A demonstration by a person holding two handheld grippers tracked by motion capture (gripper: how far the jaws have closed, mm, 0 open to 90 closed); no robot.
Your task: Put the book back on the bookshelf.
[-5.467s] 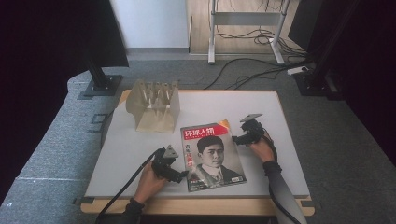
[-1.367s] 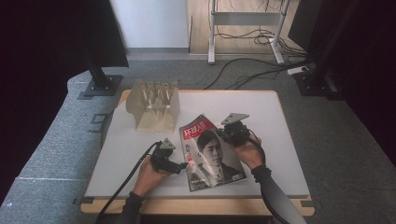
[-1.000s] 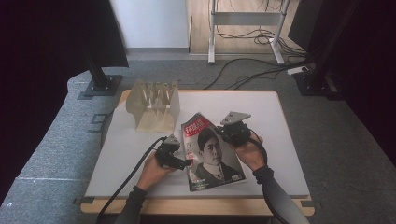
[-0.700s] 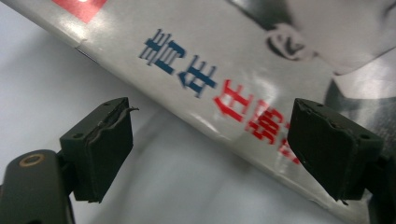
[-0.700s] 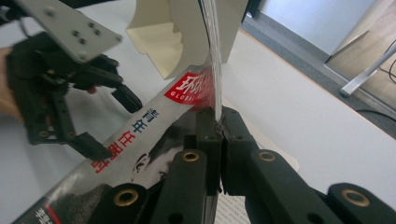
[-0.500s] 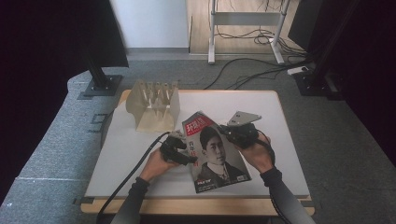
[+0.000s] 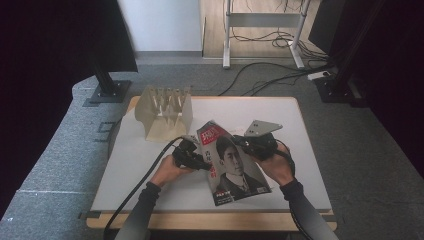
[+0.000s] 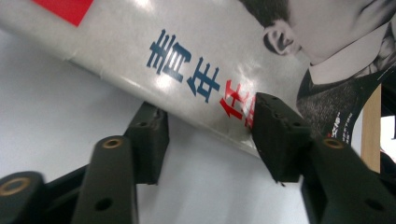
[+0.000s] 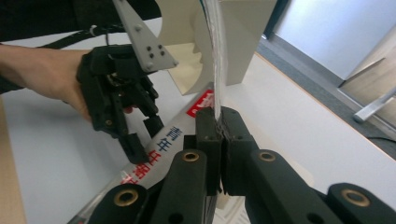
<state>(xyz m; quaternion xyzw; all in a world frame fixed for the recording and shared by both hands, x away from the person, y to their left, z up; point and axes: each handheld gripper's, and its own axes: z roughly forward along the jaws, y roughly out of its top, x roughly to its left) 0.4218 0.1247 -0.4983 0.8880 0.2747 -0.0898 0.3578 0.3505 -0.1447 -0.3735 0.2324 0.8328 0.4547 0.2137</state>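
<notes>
Here the magazine point(image 7: 232, 162) is tilted up off the white table point(image 7: 280, 112), its right edge pinched tight in the right gripper point(image 9: 219, 128), whose jaws are together on the pages. The left gripper point(image 8: 208, 135) stands apart around the lower edge, not yet closed. Thin and glossy, the magazine will likely flop and slip; take it near the spine. A slotted rack point(image 7: 165, 112) stands behind; grey carpet and cables lie beyond.

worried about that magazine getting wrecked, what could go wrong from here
The right claw pinches only the thin edge of the magazine, so pages could tear or slip free. The left claw is open, one jaw under and one over the spine edge; it could crease the cover on closing. The tilted magazine could also swing into the rack.
</notes>
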